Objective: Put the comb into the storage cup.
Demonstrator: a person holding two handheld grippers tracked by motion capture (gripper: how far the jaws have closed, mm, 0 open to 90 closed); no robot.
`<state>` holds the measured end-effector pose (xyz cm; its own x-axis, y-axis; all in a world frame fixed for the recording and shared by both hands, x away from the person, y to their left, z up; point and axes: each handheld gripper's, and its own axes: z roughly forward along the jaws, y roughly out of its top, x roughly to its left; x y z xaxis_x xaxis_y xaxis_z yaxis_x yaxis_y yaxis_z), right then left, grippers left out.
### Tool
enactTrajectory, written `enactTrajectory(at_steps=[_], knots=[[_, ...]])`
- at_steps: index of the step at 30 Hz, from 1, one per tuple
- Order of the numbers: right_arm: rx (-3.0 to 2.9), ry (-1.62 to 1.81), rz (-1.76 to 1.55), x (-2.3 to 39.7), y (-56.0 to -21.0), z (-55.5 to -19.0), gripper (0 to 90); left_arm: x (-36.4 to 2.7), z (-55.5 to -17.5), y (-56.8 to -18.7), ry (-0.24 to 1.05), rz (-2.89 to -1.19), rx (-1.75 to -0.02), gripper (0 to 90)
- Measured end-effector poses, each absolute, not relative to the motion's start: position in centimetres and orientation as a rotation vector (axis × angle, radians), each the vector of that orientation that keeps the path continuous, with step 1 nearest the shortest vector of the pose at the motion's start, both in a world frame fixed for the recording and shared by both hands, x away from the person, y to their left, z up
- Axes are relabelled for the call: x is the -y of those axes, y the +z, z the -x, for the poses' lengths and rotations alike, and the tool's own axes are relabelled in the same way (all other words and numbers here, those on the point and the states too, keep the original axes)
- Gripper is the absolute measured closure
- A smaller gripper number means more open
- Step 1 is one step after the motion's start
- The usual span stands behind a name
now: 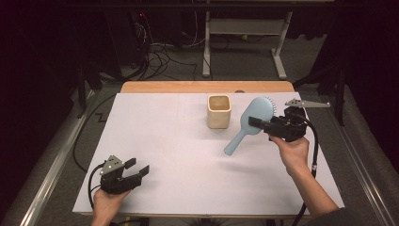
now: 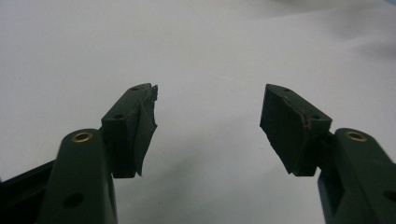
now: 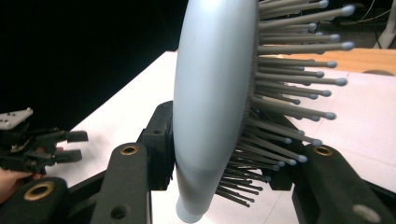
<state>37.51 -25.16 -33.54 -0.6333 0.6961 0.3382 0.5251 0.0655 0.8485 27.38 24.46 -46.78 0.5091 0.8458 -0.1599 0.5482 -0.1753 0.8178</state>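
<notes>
Right gripper (image 1: 256, 123) clamped on hairbrush (image 1: 251, 121) head, carry step, brush clear of table. Cup (image 1: 219, 111) at 9 o'clock from brush. Next, likely: tip handle down into cup. Left gripper (image 1: 136, 168) agape, idle.

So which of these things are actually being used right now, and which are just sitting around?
In use:
- blue hairbrush, lifted off the table
- right gripper, jaws shut on the brush head
- beige cup, upright beside the brush, probably where it is headed

Lying about:
- left gripper, jaws open and holding nothing
- white table sheet
- cables on the floor
</notes>
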Motion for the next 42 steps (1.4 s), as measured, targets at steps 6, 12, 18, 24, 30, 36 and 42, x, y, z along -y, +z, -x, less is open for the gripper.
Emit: enactTrajectory(at_steps=[6,12,18,24,30,36,42], knots=[[-2.148,1.617,-1.272,25.4,-32.7,-38.1,54.7,-24.5,-27.4,-46.8,0.414,-1.851,-1.159,36.2],[-2.129,1.621,-1.280,25.5,-32.0,-38.8,54.8,-24.5,-27.4,-46.9,0.407,-1.848,-1.165,36.2],[-2.107,1.634,-1.287,25.5,-31.4,-39.6,54.7,-24.6,-27.4,-46.9,0.410,-1.844,-1.166,36.3],[-2.095,1.623,-1.295,25.3,-30.7,-40.4,54.8,-24.7,-27.3,-46.9,0.413,-1.840,-1.167,36.3],[-2.081,1.620,-1.292,25.0,-30.0,-41.2,54.8,-24.7,-27.2,-46.8,0.414,-1.836,-1.168,36.3],[-2.072,1.608,-1.296,24.6,-29.3,-41.9,54.9,-24.7,-27.2,-46.8,0.415,-1.832,-1.163,36.3],[-2.058,1.607,-1.292,24.2,-28.3,-42.6,54.9,-24.8,-27.2,-46.8,0.417,-1.827,-1.168,36.5]])
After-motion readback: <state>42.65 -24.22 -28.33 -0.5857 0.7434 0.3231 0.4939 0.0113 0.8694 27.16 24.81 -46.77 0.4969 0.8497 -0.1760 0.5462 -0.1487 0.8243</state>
